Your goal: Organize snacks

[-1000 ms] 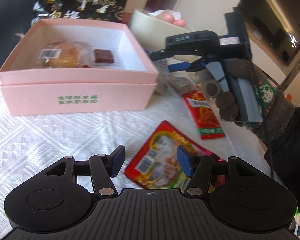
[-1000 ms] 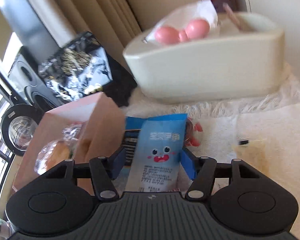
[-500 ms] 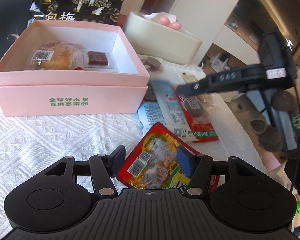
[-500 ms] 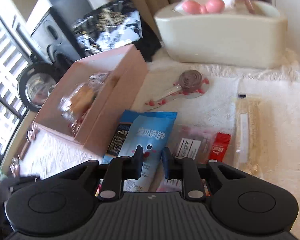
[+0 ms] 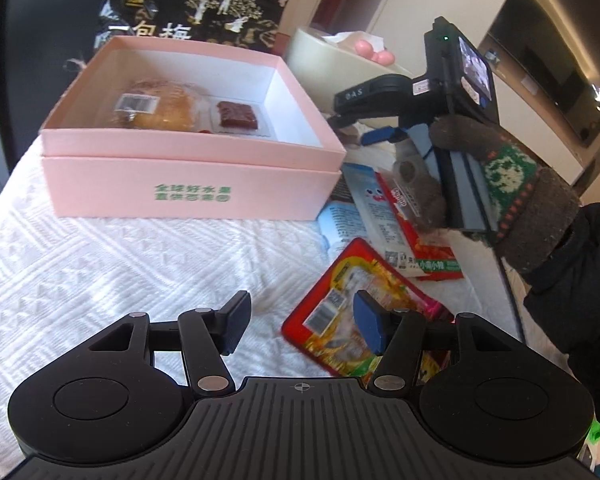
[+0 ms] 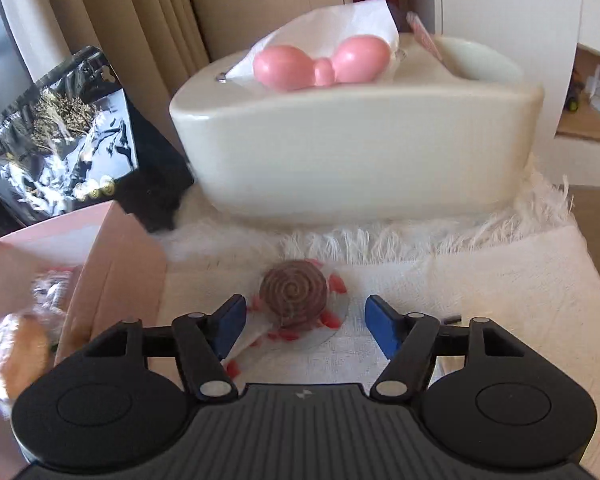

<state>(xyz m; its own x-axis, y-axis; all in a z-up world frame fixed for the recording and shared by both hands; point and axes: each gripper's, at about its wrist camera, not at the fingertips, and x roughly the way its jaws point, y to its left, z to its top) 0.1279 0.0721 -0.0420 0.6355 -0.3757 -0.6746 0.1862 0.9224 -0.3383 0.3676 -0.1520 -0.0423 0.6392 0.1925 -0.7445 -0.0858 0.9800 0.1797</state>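
An open pink box (image 5: pixel 188 188) holds a wrapped bun (image 5: pixel 156 110) and a dark red square snack (image 5: pixel 236 115). My left gripper (image 5: pixel 302 322) hovers open above the white cloth, its right finger over a red snack packet (image 5: pixel 340 320); nothing is between its pads. A blue packet (image 5: pixel 364 204) and a long red packet (image 5: pixel 420 236) lie right of the box. In the right wrist view my right gripper (image 6: pixel 304 320) stands over a brown spiral lollipop (image 6: pixel 294 296) in a clear wrapper. Its jaws are opening, and the lollipop lies between them untouched.
A cream tissue box (image 6: pixel 360 152) with a pink bow (image 6: pixel 320 62) stands just behind the lollipop. A black snack bag (image 5: pixel 196 8) leans behind the pink box (image 6: pixel 112 264). A gloved hand (image 5: pixel 512 184) holds the right gripper (image 5: pixel 360 128). White cloth (image 5: pixel 100 272) covers the table.
The right gripper left the blue packet, shut briefly, then moved forward over the spiral lollipop with its jaws apart again. The left gripper has stayed nearly still.
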